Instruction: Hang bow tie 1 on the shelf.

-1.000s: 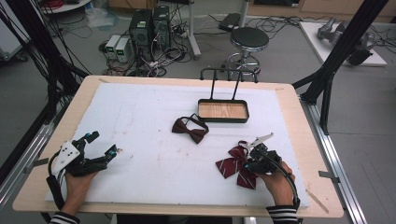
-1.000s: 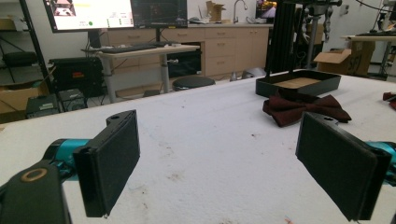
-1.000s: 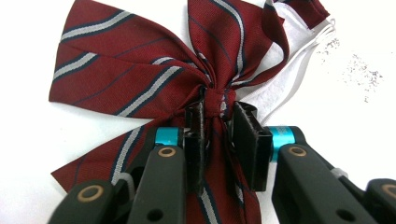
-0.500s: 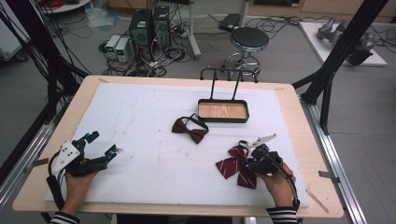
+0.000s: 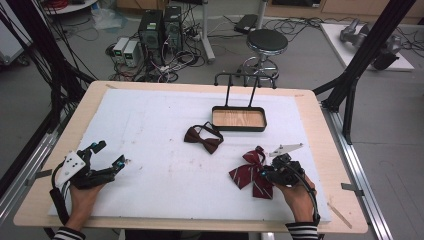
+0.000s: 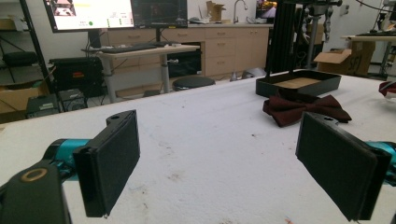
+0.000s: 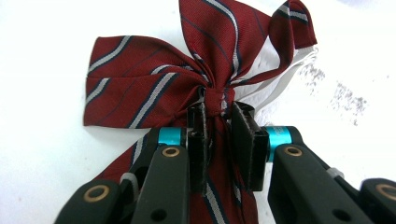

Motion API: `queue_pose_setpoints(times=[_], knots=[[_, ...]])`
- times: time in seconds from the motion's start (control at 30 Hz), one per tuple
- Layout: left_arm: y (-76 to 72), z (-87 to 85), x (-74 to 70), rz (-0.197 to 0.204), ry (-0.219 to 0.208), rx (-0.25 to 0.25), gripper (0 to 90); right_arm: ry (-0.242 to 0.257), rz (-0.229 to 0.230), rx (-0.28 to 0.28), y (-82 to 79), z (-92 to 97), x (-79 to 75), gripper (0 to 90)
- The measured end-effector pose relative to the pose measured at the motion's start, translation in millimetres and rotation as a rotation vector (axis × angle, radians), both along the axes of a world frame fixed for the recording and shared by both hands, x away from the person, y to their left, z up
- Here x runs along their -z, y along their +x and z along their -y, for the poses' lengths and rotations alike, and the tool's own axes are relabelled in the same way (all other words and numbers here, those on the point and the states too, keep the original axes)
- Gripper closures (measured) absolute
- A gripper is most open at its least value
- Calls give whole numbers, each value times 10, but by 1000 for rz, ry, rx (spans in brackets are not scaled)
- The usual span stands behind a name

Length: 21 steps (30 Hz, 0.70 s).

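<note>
Left gripper (image 5: 111, 165): black frame, white faceted housing at the rear, teal collars behind two flat black rectangular pads (image 6: 113, 165) with a fine-textured face. A brass-ringed screw hole was noted on the near link. Right gripper (image 7: 219, 128): black linkage arms with brass-ringed pivots, teal collars, narrow black pads — plus a grey three-cornered plate on top. Black cables trailed from both units. Sleeves were striped black and white at both cuffs.

Table (image 5: 310, 107) w/ white mat (image 5: 150, 130): tray (image 5: 239, 120), 2 bowties.
</note>
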<state>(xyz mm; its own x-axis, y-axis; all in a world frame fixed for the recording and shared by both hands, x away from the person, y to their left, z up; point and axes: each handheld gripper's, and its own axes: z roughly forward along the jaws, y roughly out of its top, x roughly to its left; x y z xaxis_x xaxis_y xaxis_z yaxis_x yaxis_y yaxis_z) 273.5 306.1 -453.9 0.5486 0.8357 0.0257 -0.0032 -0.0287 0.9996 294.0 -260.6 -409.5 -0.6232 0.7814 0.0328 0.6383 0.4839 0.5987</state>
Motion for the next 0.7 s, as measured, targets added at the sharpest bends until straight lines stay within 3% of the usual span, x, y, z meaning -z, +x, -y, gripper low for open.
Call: queue_pose_setpoints(times=[0.47, 0.7], knots=[[1, 0, 0, 1, 1, 0, 141, 79, 114, 22, -33, 17, -94, 769], [1, 1, 0, 1, 1, 0, 141, 128, 218, 48, -63, 13, -179, 769]])
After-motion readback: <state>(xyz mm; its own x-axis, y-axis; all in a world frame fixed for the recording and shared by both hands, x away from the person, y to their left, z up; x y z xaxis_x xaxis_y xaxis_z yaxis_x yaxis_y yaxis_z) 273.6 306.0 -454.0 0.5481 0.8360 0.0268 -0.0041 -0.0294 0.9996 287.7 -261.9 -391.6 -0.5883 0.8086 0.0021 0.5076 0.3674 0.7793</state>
